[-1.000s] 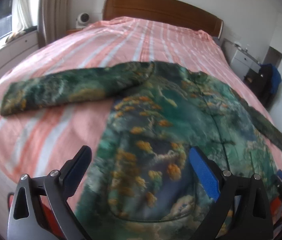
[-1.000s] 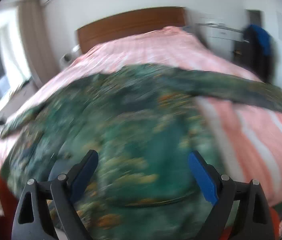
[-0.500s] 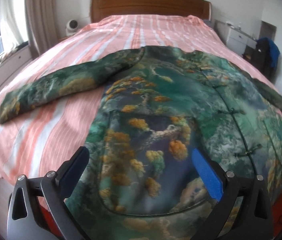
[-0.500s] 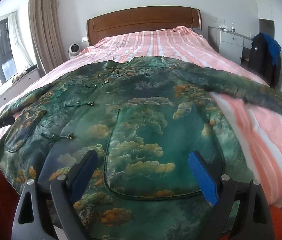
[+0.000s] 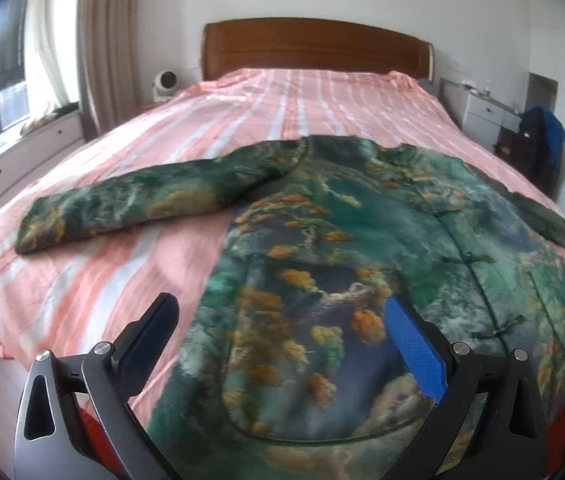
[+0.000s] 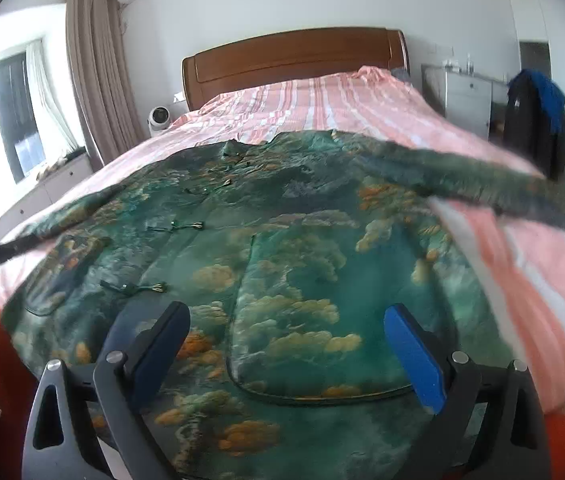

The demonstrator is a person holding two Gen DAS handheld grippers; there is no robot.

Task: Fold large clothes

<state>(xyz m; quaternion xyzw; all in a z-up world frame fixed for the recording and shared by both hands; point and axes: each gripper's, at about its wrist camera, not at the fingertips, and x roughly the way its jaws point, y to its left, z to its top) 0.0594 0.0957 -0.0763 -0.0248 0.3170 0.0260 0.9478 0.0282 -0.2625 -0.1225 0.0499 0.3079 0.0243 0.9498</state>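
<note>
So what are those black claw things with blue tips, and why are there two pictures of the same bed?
A person holds one grabbing tool in each hand, and each tool carries its own camera. One picture looks past the left claw, the other past the right claw. Both see a big green jacket with orange and cloudy patterns, spread flat on a bed with a pink striped sheet, sleeves stretched out sideways. Both claws are wide open above the jacket's bottom end, holding nothing. The right one has just opened a little wider.

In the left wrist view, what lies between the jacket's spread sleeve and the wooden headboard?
Only the pink striped bed cover lies between the sleeve and the headboard; nothing rests on that stretch, as the left wrist view shows.
</note>
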